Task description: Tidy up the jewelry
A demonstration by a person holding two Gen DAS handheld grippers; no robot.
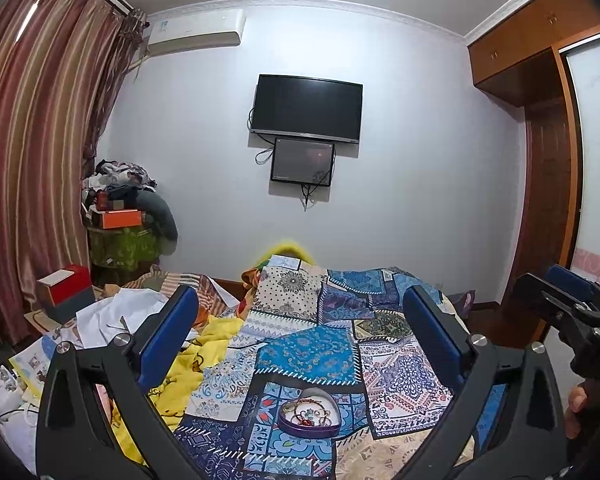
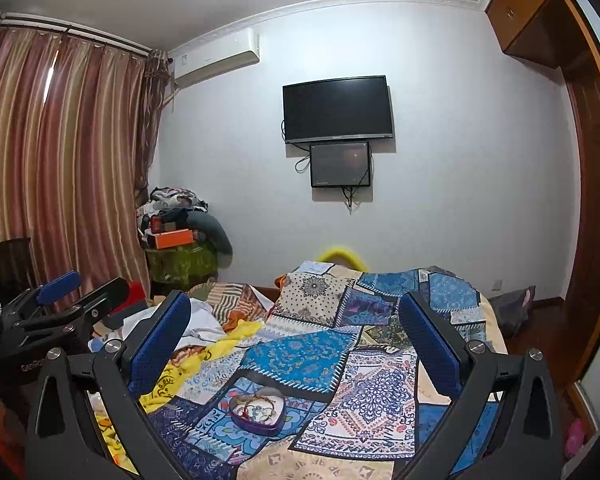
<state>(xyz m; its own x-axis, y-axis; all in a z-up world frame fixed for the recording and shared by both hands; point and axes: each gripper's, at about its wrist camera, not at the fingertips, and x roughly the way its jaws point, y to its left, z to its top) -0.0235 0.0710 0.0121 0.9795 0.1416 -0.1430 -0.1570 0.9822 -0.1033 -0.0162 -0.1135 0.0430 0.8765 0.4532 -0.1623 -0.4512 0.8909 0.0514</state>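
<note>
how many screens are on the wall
2: a large black tv mounted mid-wall, and a smaller dark screen hanging right below it, touching its lower edge. None seem hidden.

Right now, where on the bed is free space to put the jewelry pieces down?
The patchwork quilt is bare around the heart-shaped box: the blue patch behind it and the patterned patches to its right, toward the bed edge. The left side is crowded: crumpled yellow blanket, white cloth, red box. Both the left gripper and right gripper are open, above the quilt.
</note>
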